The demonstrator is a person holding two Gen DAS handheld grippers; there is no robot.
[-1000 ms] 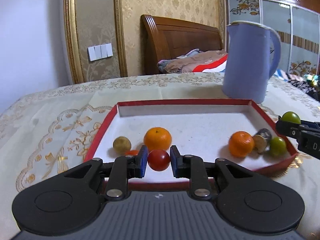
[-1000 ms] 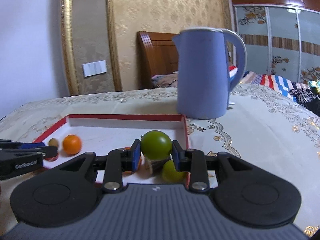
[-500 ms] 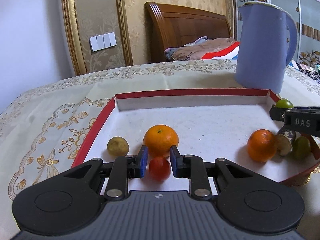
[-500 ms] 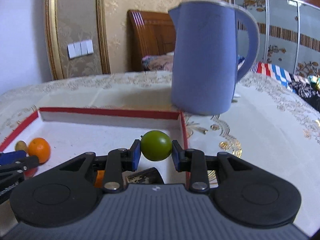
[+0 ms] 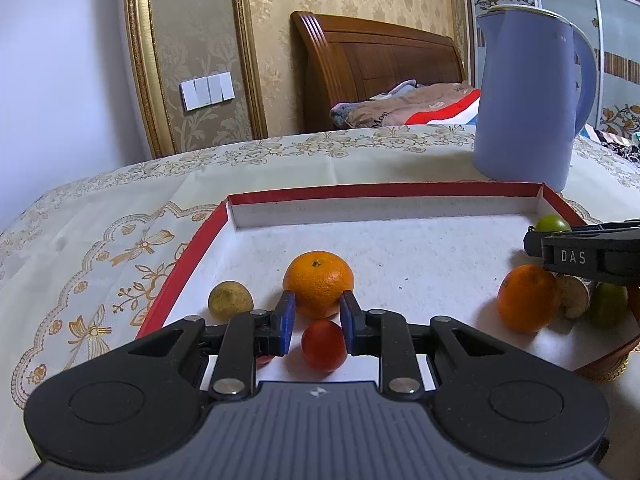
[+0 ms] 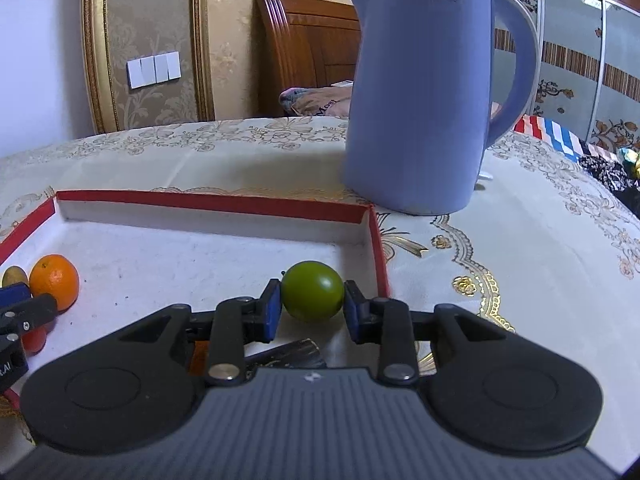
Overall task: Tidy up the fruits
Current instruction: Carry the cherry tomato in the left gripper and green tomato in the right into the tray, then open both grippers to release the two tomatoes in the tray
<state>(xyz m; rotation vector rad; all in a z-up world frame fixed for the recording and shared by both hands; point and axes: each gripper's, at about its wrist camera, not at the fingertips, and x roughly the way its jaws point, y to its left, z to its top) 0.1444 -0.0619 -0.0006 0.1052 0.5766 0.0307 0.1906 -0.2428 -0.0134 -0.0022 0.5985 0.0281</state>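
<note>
I see a red tomato (image 5: 323, 345) beside a mandarin (image 5: 319, 284) near the tray's (image 5: 384, 191) front edge; a green fruit (image 6: 312, 297) sits by its right wall.

- The table (image 5: 120, 208) is covered by a cream cloth with gold floral and scalloped embroidery; a crease runs across it beyond the tray.
- A shallow tray (image 5: 180, 276) with a red rim and white inside lies flat on the cloth, near the front edge of both views; fruit sits inside it.
- A light-blue kettle (image 6: 420, 112) stands upright on the cloth just beyond the tray's far right corner, its handle turned to the right.
- In the right wrist view the kettle's base sits close behind the tray's far rim, and bare embroidered cloth stretches away to the right of the tray.
</note>
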